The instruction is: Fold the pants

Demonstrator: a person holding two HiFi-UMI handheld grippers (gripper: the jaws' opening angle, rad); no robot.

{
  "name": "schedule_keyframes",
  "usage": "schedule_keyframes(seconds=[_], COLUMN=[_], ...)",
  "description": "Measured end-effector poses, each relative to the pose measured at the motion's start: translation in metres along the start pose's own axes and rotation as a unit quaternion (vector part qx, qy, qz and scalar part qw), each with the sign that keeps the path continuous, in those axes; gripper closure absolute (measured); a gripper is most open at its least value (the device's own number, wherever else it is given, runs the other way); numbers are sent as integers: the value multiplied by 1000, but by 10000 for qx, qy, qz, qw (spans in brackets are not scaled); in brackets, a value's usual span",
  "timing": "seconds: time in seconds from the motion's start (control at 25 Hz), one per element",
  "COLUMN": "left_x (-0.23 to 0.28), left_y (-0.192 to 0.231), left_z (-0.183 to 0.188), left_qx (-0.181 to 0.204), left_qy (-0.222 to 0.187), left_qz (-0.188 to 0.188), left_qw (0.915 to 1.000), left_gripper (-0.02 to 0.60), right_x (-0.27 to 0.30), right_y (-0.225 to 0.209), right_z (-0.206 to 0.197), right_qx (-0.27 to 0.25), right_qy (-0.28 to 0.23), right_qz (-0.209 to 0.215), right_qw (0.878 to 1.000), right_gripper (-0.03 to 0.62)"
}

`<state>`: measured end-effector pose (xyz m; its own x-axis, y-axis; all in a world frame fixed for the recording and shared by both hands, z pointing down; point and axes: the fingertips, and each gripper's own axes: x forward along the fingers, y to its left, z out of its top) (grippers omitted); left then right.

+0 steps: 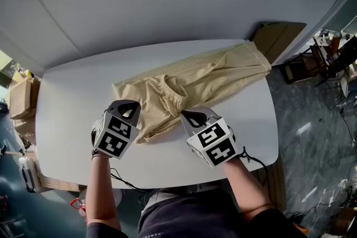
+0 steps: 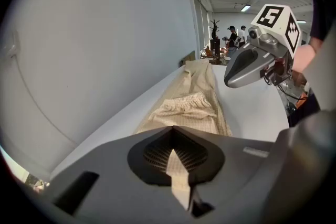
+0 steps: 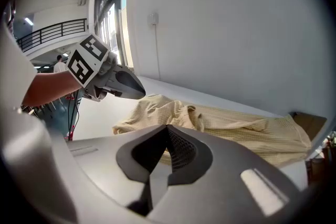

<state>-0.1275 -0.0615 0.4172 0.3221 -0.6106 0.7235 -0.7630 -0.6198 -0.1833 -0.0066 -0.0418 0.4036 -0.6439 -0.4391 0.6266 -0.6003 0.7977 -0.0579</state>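
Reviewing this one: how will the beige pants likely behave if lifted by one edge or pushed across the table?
Probably floppy: the pants lie bunched and creased at the waistband, and a thin strip sits pinched in the left hand-held gripper. Likely light, since the fabric looks thin. A push would probably wrinkle them rather than slide them whole over the table.

My head camera looks steeply down on the whole white table from its near long edge. Both gripper cameras ride low behind their jaws, facing the same tan pants; the left's frames the right gripper, the right's the left gripper.
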Motion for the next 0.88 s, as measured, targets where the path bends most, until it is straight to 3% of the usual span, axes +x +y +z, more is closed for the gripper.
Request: schedule_keyframes(seconds=[0.24,0.64,0.88], left_x=[-19,-24,-24], left_y=[18,22,22], left_z=[-45,-70,-80], left_qx=[-87,-427,-208], left_qy=[224,534,663], left_qz=[-115,32,-266], left_qw=[9996,9977,9972], left_gripper=[583,581,580], right_x=[24,30,39], right_y=[53,105,115], right_z=[5,-3,-1], right_qx=[9,-372,-504], right_qy=[-7,-35,-147], right_qz=[376,1269,1472], right_qw=[9993,9912,9877], right_gripper=[592,592,592])
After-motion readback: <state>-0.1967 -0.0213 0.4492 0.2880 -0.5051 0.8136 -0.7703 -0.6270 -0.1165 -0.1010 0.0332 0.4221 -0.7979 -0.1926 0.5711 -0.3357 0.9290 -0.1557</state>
